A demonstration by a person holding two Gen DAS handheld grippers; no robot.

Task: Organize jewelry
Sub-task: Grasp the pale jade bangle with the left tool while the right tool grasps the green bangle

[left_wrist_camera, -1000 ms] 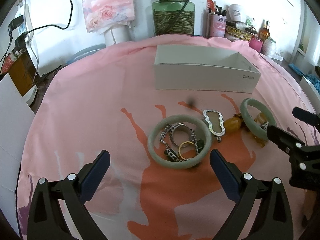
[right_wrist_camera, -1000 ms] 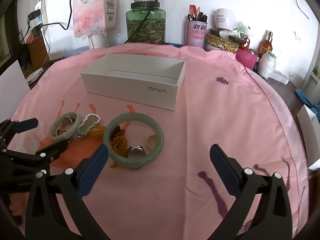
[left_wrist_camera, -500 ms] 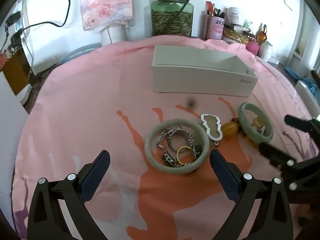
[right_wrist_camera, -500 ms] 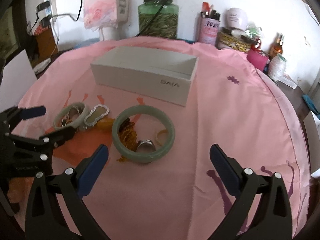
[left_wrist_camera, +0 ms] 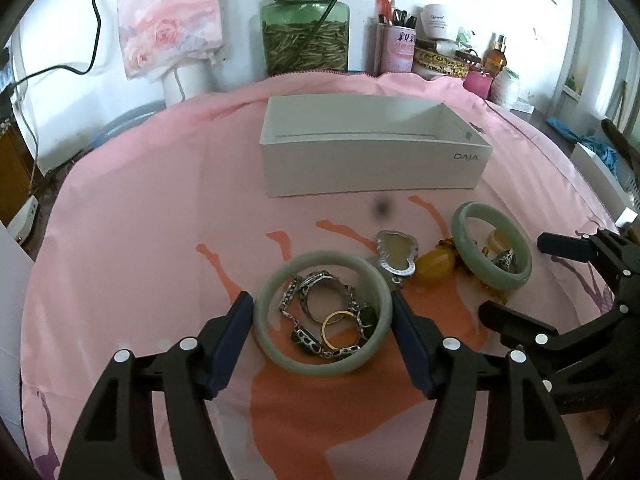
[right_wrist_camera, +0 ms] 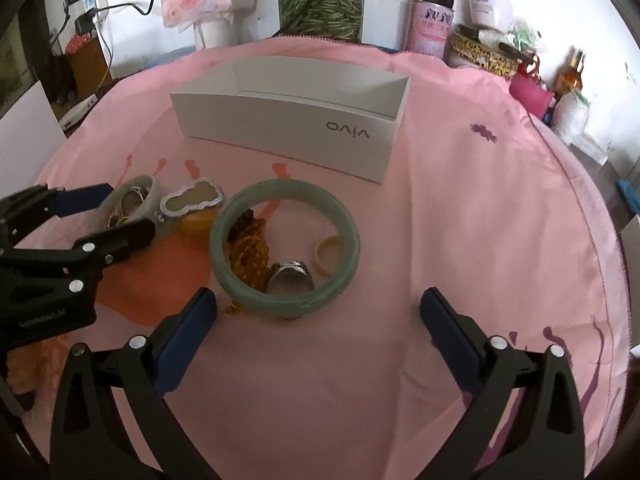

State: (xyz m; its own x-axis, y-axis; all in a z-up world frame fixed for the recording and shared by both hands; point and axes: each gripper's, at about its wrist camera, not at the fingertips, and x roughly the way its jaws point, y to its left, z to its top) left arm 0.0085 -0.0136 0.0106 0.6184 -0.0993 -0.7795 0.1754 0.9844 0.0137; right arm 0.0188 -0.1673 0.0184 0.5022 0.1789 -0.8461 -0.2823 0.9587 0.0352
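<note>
A pale jade bangle [left_wrist_camera: 280, 280] lies on the pink cloth with chains and a gold ring [left_wrist_camera: 340, 330] inside it. My left gripper [left_wrist_camera: 322, 336] is open, its fingers either side of this bangle, close to its rim. A second green bangle [right_wrist_camera: 248, 300] holds amber beads [right_wrist_camera: 248, 254], a silver ring [right_wrist_camera: 290, 278] and a cream ring [right_wrist_camera: 330, 254]. My right gripper [right_wrist_camera: 318, 326] is open just in front of it. A silver-framed pendant [left_wrist_camera: 396, 254] and an amber stone [left_wrist_camera: 436, 266] lie between the bangles. An open white box [left_wrist_camera: 372, 168] stands behind.
A green glass jar [left_wrist_camera: 304, 36], a pink pen cup [left_wrist_camera: 396, 50], bottles and tins stand along the far wall. A tissue pack [left_wrist_camera: 168, 16] hangs at the back left. Cables run down the left wall. The round table's edge curves close on the right.
My left gripper has moved forward and its fingers have narrowed around the pale bangle. My right gripper has come closer to the green bangle and stays wide open.
</note>
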